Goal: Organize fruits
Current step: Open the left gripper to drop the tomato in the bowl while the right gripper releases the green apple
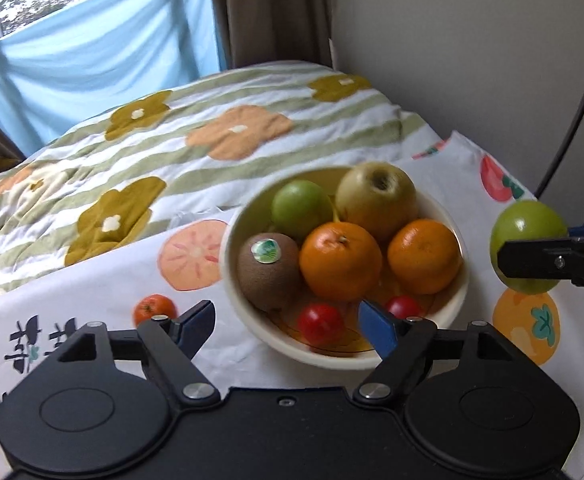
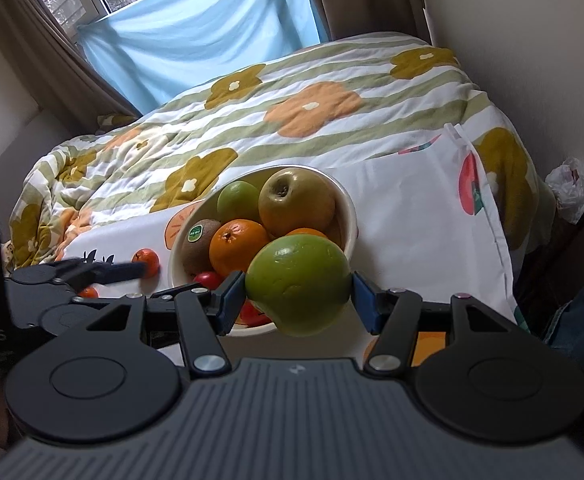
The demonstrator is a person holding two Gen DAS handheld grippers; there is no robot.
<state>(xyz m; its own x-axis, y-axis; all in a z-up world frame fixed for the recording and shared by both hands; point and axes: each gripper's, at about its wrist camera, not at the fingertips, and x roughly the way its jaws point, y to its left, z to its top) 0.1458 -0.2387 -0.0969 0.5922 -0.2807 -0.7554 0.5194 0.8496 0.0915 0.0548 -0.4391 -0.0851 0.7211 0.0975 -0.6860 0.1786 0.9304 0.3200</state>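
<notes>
A cream bowl (image 1: 458,294) on a fruit-print cloth holds a kiwi (image 1: 268,272), two oranges (image 1: 340,260), a green apple (image 1: 302,208), a yellow-brown apple (image 1: 376,198) and two small red fruits (image 1: 320,322). My left gripper (image 1: 288,326) is open and empty at the bowl's near rim. My right gripper (image 2: 298,296) is shut on a second green apple (image 2: 298,284), held in the air just right of the bowl; that apple also shows in the left wrist view (image 1: 528,228). A small orange fruit (image 1: 154,308) lies on the cloth left of the bowl.
The cloth (image 2: 412,216) lies over a bed with a flower-print quilt (image 2: 292,92). A wall stands to the right, a window with a blue sheet (image 2: 196,32) behind. A white plastic bag (image 2: 570,190) sits at the far right.
</notes>
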